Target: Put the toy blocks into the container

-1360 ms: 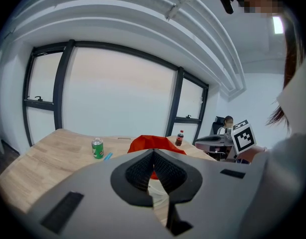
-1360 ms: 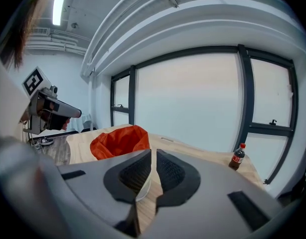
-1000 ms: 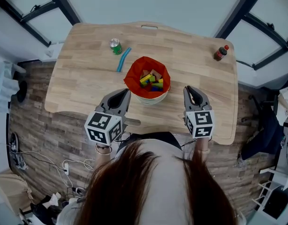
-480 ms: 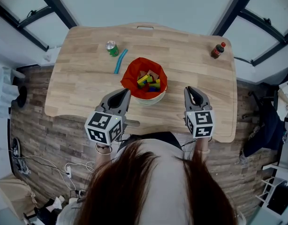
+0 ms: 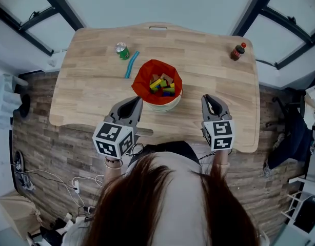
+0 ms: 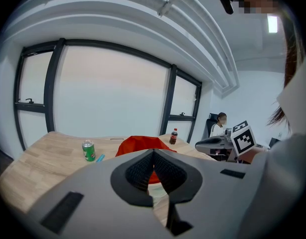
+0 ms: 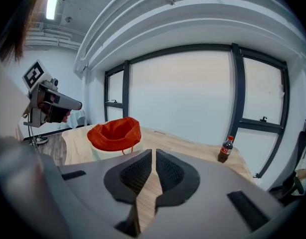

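Note:
The container (image 5: 158,104) is a pale bucket with a red liner (image 5: 142,83), standing mid-table with several coloured toy blocks (image 5: 163,86) inside. My left gripper (image 5: 139,101) hovers just near-left of it, jaws closed together and empty. My right gripper (image 5: 206,98) hangs to the container's near right, jaws all but touching, nothing between them. From the left gripper view, the left gripper (image 6: 153,152) points at the red liner (image 6: 140,144). In the right gripper view, the right gripper (image 7: 154,153) aims past the container (image 7: 114,134), which lies to its left.
A green can (image 5: 121,50) and a blue stick (image 5: 131,65) lie on the wooden table (image 5: 91,94) beyond the container to the left. A cola bottle (image 5: 237,52) stands at the far right corner. Windows ring the table's far side.
Both grippers hold their places. The table and its objects sit slightly further left and higher in the head view, from the camera shifting; nothing on the table moved.

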A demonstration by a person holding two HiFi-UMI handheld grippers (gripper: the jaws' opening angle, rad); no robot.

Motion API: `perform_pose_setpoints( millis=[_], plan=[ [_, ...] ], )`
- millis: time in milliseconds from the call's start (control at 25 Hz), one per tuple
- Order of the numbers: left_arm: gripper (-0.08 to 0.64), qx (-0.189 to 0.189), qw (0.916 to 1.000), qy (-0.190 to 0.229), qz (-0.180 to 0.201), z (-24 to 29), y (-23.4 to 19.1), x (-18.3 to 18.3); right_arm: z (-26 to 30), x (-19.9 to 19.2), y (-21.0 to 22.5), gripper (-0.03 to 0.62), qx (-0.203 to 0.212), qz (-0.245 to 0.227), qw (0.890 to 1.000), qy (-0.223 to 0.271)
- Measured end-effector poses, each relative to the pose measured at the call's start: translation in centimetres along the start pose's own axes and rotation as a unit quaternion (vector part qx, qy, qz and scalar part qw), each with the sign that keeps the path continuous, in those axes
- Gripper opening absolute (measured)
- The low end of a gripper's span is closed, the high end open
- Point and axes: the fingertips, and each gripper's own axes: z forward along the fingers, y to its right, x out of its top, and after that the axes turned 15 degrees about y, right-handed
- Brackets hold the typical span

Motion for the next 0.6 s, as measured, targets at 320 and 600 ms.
perform_pose_setpoints(
  millis=[320, 600],
  plan=[
    [0.009, 0.000, 1.0000, -0.004, 0.000, -0.7, 0.5, -0.4, -0.8, -0.6, -0.4, 0.048, 0.001, -0.003, 1.000, -0.009],
    [0.009, -0.004, 1.0000, -0.005, 0.002, -0.9, 0.8, -0.5, -1.5, -0.9, -0.4, 0.048, -0.002, -0.004, 1.000, -0.012]
  ],
)
